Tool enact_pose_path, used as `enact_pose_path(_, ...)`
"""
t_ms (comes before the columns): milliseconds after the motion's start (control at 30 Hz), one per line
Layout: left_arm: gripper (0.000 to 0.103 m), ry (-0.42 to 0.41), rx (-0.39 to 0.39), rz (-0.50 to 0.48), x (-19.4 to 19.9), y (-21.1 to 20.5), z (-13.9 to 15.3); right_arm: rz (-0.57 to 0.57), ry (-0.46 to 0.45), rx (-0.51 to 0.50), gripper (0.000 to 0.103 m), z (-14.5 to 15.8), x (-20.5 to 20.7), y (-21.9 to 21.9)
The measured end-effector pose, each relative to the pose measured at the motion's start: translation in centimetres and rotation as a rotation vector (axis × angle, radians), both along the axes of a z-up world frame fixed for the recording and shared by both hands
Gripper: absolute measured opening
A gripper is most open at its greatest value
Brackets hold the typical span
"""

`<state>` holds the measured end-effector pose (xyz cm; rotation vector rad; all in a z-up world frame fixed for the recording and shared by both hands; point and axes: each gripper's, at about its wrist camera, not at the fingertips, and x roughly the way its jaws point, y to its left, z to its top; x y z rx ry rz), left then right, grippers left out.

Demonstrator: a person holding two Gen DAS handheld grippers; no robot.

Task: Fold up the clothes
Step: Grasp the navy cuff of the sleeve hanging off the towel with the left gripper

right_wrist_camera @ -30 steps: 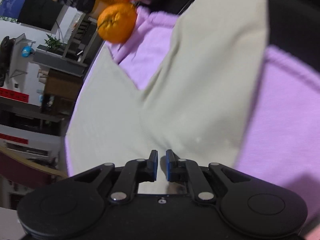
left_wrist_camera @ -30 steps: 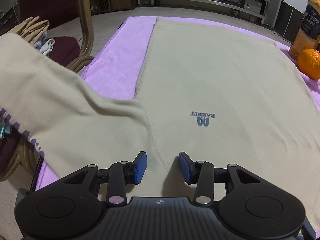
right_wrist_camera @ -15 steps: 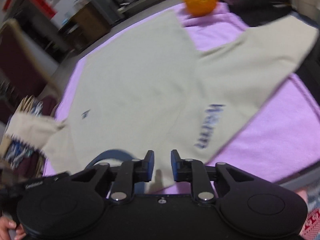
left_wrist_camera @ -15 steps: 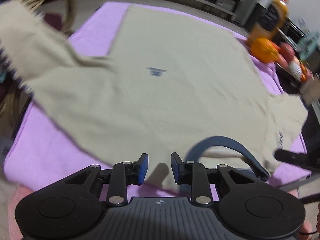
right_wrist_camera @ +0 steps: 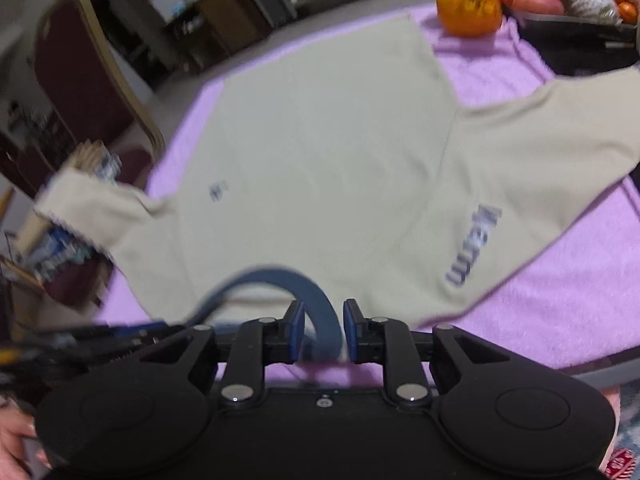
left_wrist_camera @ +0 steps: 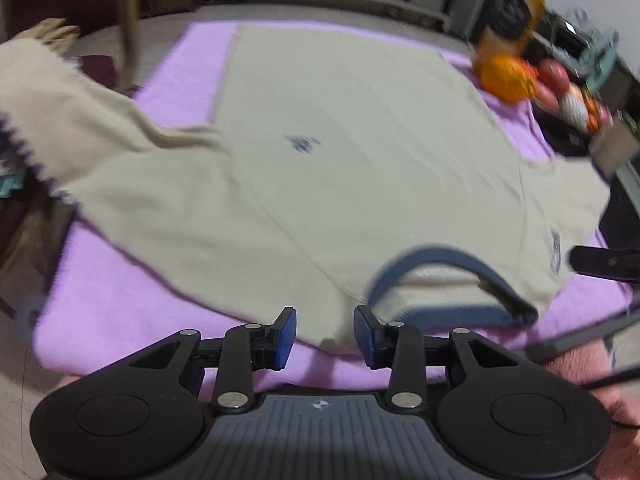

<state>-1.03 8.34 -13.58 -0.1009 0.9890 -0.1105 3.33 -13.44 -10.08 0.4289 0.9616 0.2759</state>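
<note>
Shirt (left_wrist_camera: 340,152) is lying flat, ready for folding — both tongs, left (left_wrist_camera: 325,334) and right (right_wrist_camera: 323,330), hovering empty and parted by its collar (left_wrist_camera: 448,284).

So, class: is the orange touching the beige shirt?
Apart. The right wrist view shows the orange sitting on the purple cloth, with a strip of purple between it and the shirt's hem corner.

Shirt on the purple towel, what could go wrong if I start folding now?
The left sleeve hangs off the towel toward the chair and might snag or drag. The orange sits close to the shirt hem and could get knocked. Both grippers are open near the collar; a shallow pinch may slip.
</note>
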Motion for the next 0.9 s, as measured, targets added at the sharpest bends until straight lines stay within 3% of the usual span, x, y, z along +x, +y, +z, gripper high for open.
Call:
enact_pose_path(133,0.041,-0.144,0.013,0.153,-0.8,5.6,3.7,-0.036,-0.104,0.119,0.039,4.3,0.6,-0.1)
enact_pose_path(233,0.044,-0.236,-0.061,0.291,-1.2,11.0,5.8,-0.063,-0.170,0.217,0.064,6.9,1.2,0.4)
enact_pose_path(267,0.046,-0.259,-0.091,0.337,-1.3,12.8,6.3,-0.063,-0.181,0.236,0.067,7.5,1.5,0.7)
enact_pose_path(367,0.046,-0.326,-0.181,0.473,-1.5,18.0,7.7,-0.059,-0.198,0.290,0.067,8.8,2.5,1.9)
enact_pose_path(433,0.046,-0.373,-0.251,0.559,-1.6,21.2,8.4,-0.069,-0.152,0.375,0.065,8.6,3.4,2.6)
enact_pose_path(533,0.046,-0.432,-0.352,0.652,-0.9,25.0,9.0,-0.086,-0.075,0.475,0.046,8.0,4.8,4.0)
enact_pose_path(600,0.046,-0.451,-0.401,0.689,0.0,27.0,9.2,-0.090,-0.057,0.460,0.045,7.9,5.6,5.5)
enact_pose_path(733,0.064,-0.431,-0.441,0.719,2.5,30.0,9.0,-0.051,-0.049,0.435,0.045,8.1,7.0,8.5)
enact_pose_path(900,0.062,-0.346,-0.532,0.766,5.9,32.8,7.3,0.001,-0.087,0.416,0.049,8.9,7.4,11.1)
